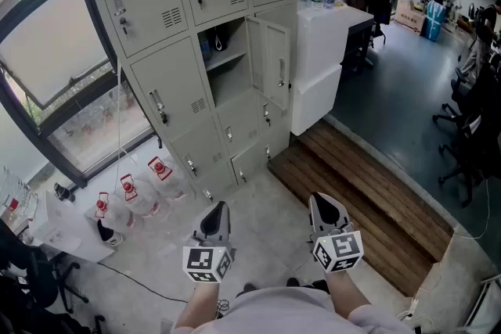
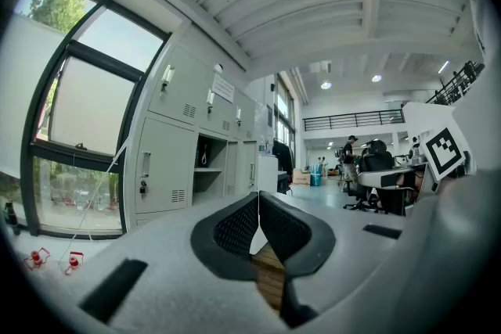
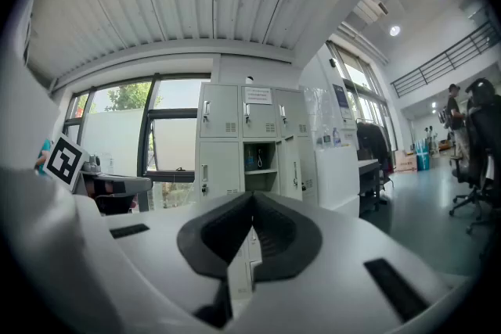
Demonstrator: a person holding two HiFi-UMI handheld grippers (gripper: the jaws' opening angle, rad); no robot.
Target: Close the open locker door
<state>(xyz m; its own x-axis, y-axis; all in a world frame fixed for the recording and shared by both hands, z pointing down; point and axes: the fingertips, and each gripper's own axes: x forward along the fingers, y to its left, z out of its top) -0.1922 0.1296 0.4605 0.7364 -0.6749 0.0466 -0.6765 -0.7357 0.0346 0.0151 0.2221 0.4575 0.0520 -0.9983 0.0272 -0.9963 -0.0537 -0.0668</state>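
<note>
Ahead, mid-column: open locker door (image 1: 276,62), swung out. Left hand-held gripper (image 1: 216,213), right hand-held gripper (image 1: 322,207): jaws together, empty, well apart from it. I'd approach, then push its handle edge flush.

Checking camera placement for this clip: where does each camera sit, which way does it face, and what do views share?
Head view: on the person's head, looking steeply down at the grey metal locker bank with its open locker door; left gripper, right gripper and forearms show.
Left gripper view: on the left gripper, looking along its shut jaws; locker bank left, office right.
Right gripper view: on the right gripper, facing the locker bank past its shut jaws.
Shared: all three show the open locker door.
</note>
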